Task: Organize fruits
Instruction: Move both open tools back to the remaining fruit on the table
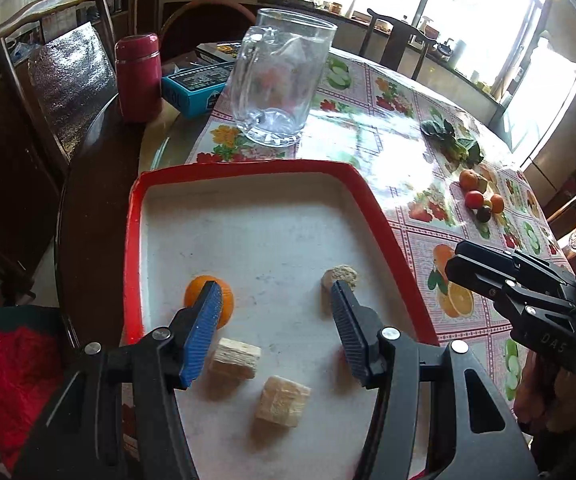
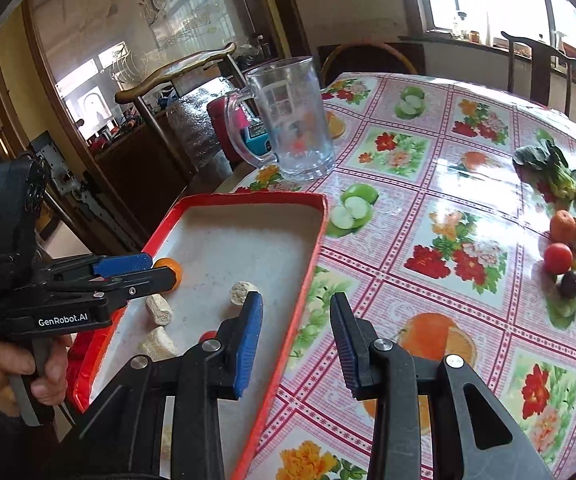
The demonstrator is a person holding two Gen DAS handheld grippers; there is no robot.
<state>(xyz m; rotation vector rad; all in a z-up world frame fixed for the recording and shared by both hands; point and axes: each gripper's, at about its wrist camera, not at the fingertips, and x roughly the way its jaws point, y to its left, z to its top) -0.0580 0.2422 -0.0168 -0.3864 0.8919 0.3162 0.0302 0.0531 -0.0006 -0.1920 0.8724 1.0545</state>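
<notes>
A red-rimmed tray [image 1: 135,216] with a white floor sits at the table's near left; it also shows in the right wrist view [image 2: 312,240]. In it lie an orange [image 1: 227,300] and three beige blocks [image 1: 233,362]. My left gripper [image 1: 275,300] is open and empty above the tray, its left finger in front of the orange. A pile of small fruits [image 1: 482,198] lies far right on the tablecloth; it also shows in the right wrist view [image 2: 568,260]. My right gripper [image 2: 298,312] is open and empty over the tray's right rim.
A glass mug [image 1: 281,76] stands behind the tray. A red flask [image 1: 137,76] and a blue box [image 1: 193,88] are at the back left. Green leaves [image 2: 560,176] lie beyond the fruit pile. Wooden chairs [image 1: 27,40] ring the table.
</notes>
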